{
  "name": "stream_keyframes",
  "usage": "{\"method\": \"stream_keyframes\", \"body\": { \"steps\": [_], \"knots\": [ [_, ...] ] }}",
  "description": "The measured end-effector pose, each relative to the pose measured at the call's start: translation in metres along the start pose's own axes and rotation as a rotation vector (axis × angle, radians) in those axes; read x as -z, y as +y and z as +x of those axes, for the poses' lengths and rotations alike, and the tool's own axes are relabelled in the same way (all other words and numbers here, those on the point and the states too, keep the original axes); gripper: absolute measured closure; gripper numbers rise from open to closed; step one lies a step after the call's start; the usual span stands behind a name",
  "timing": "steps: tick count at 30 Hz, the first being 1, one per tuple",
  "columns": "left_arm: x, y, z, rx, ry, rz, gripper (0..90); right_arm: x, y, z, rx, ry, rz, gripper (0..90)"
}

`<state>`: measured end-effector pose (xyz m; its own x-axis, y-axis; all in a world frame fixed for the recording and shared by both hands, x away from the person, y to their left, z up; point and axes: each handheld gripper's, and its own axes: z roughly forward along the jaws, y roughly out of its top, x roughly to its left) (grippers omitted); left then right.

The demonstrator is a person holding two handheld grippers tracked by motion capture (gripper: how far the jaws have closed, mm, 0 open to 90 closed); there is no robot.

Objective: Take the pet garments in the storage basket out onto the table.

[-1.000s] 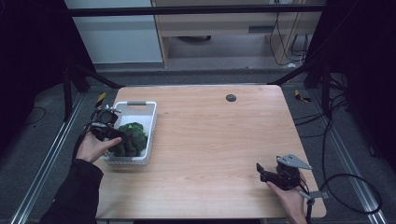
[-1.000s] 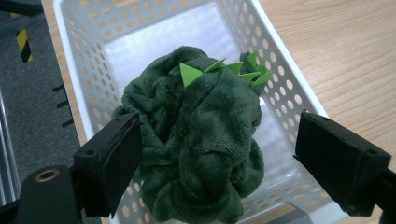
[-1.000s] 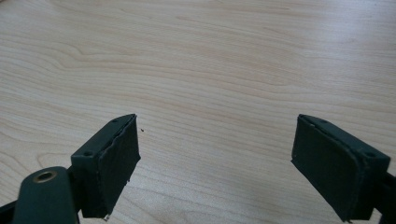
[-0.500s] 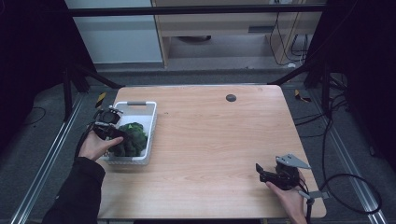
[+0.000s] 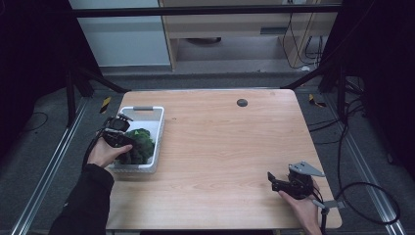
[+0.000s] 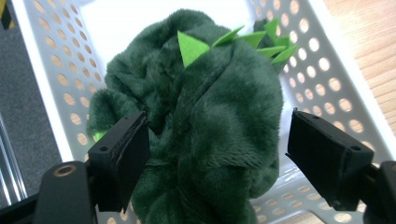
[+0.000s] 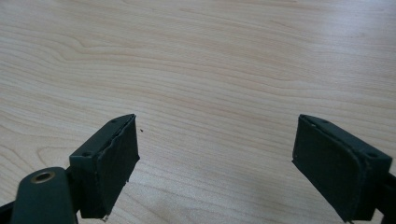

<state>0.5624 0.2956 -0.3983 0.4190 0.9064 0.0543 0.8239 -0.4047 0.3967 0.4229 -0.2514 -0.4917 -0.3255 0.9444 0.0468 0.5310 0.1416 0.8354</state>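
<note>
A dark green plush toy [image 5: 142, 145] with light green felt spikes lies in a white perforated basket [image 5: 159, 131] at the table's left edge. My left gripper [image 5: 126, 141] hangs over the basket's left side, held by a hand in a dark sleeve. In the left gripper view this gripper [image 6: 219, 125] is open, its jaws on either side of the plush toy [image 6: 219, 88]. The left jaw touches the fur and the right jaw stands clear of it. Near the front right corner my right gripper [image 5: 272, 182] rests low over bare wood, open with nothing between the jaws [image 7: 215, 128].
The wooden table [image 5: 230, 142] carries a small round black disc [image 5: 242, 102] near its far edge. The basket wall [image 6: 51, 70] closes in around the plush. Cables trail on the floor to the right [image 5: 362, 191]. Metal rails run along both sides of the table.
The left hand and its gripper have shifted slightly over the basket. The right gripper has stayed where it was.
</note>
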Motion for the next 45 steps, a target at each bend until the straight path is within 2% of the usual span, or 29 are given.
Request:
{"method": "stream_keyframes", "body": {
  "steps": [1,8,10,14,19,25,32,38,45],
  "knots": [
    [-0.003,0.0,0.001,0.003,-0.003,0.007,21.5,0.0,0.0,0.001,-0.009,0.004,0.005,14.3],
    [-0.012,-0.002,0.002,0.003,-0.021,0.033,29.2,-0.001,0.0,0.0,0.006,0.005,0.011,14.2],
    [-0.014,-0.002,0.001,-0.009,-0.016,0.045,32.7,-0.001,0.0,0.001,0.006,0.005,0.011,14.2],
    [-0.016,-0.002,0.001,0.011,-0.021,0.043,44.9,-0.001,0.0,0.001,0.005,0.005,0.013,14.2],
    [-0.017,-0.003,0.0,0.008,-0.024,0.06,59.4,-0.002,-0.001,0.001,0.009,0.005,0.015,14.1],
    [-0.015,-0.003,0.0,0.002,-0.021,0.045,72.4,-0.001,0.0,0.001,0.003,0.009,0.019,14.0],
    [-0.005,-0.005,0.0,-0.009,-0.016,0.019,76.0,-0.002,-0.001,0.001,0.009,0.006,0.019,14.0],
    [0.011,-0.006,0.001,-0.018,-0.017,-0.009,76.7,-0.002,-0.001,0.001,0.011,0.005,0.019,13.9],
    [0.034,-0.003,-0.003,-0.044,-0.014,-0.063,77.1,-0.002,-0.001,0.001,0.013,0.006,0.023,13.8]
  ]
}}
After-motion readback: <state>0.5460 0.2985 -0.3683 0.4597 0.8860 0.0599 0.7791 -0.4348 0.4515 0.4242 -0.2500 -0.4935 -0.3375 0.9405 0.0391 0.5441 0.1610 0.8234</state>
